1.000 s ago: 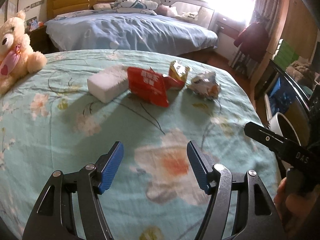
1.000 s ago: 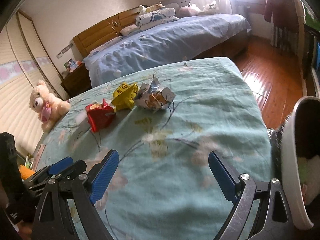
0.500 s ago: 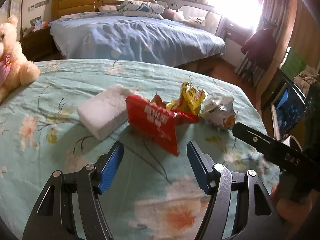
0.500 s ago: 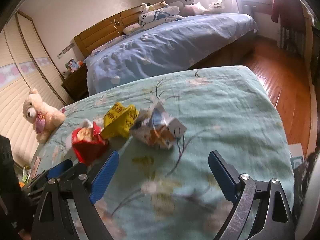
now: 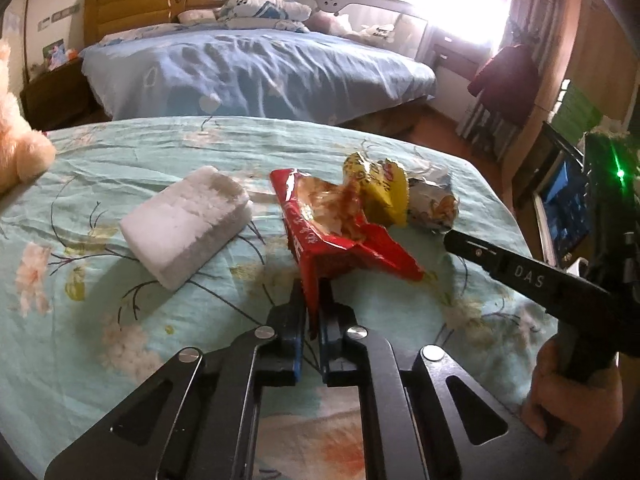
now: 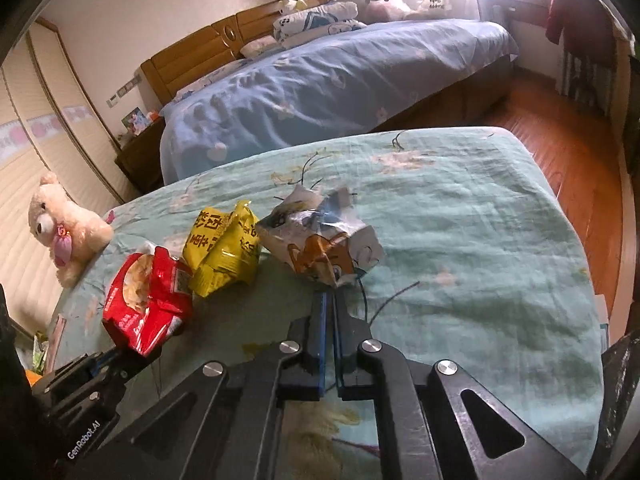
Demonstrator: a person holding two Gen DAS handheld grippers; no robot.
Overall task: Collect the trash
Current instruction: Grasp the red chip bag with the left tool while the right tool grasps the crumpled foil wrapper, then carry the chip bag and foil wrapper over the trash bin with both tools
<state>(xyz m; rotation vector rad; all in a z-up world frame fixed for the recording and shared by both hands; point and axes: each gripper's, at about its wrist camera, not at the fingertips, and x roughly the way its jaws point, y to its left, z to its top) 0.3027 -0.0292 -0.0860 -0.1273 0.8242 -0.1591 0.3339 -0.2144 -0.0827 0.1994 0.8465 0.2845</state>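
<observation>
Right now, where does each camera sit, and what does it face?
Left wrist: on the left gripper, shut on the red wrapper; the person's hand shows at right.
Right wrist: on the right gripper, shut on the cartoon wrapper.
Both share the yellow wrapper and floral bedsheet.

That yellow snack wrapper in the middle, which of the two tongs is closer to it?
Hard to call. The left tongs clamp the red wrapper lying against the yellow wrapper; the right tongs clamp the crumpled cartoon wrapper on its other side.
</observation>
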